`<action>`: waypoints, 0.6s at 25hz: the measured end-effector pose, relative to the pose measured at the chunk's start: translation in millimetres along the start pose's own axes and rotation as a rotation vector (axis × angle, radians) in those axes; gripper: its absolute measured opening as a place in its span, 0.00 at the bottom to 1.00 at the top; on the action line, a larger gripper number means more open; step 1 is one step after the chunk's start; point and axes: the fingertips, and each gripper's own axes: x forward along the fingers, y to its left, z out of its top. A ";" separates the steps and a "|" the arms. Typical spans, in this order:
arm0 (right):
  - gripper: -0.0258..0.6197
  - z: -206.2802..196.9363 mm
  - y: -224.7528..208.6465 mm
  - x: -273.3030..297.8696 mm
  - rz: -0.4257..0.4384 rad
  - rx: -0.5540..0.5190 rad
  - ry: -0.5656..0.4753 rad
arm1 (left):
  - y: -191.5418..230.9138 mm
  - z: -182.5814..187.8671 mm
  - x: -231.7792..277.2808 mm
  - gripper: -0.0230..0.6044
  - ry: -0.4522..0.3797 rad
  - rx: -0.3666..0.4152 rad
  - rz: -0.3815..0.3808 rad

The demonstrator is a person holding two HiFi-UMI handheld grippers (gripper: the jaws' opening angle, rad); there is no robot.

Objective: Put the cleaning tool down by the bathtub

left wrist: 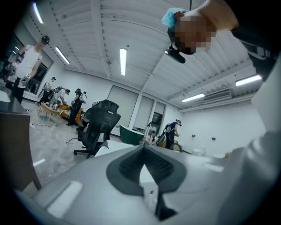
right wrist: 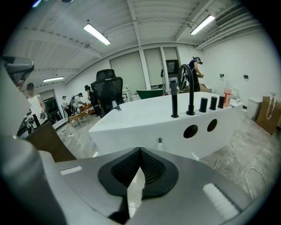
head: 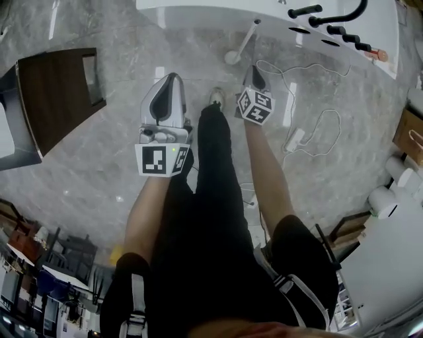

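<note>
The cleaning tool [head: 242,43], a long pale handle ending in a rounded head, is on the grey marble floor [head: 99,165] by the white bathtub [head: 218,8]. Its head rests on the floor and its handle slants up to the tub's side wall. In the right gripper view only the top of the handle [right wrist: 160,142] shows, against the tub [right wrist: 145,118], just above the jaws. Neither gripper touches it. The left gripper [head: 173,76] is held out level with its jaw tips together and nothing between them [left wrist: 142,147]. The right gripper [head: 255,68] tilts down toward the tub, its jaws likewise closed and empty [right wrist: 140,150]. A black faucet [head: 338,17] stands on the tub's rim. A white cable [head: 299,137] trails across the floor near the tub's right end, and a dark wooden cabinet [head: 56,92] stands at the left edge of the floor.
</note>
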 end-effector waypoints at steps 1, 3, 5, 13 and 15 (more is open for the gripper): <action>0.04 6.8 5.0 -14.0 -0.001 0.006 -0.008 | -2.4 9.1 -5.6 0.05 -0.002 0.002 -0.003; 0.04 21.2 16.3 -43.7 0.000 0.020 -0.027 | -5.9 26.4 -18.0 0.05 0.000 0.002 -0.007; 0.04 33.8 28.8 -72.0 0.007 0.027 -0.047 | -8.3 39.4 -31.0 0.05 0.012 0.012 -0.007; 0.04 64.1 87.0 -173.6 0.056 0.027 -0.121 | -9.1 72.2 -99.2 0.05 0.045 0.013 -0.016; 0.04 74.8 100.1 -196.4 0.061 0.030 -0.146 | -13.2 81.4 -112.4 0.05 0.044 0.020 -0.037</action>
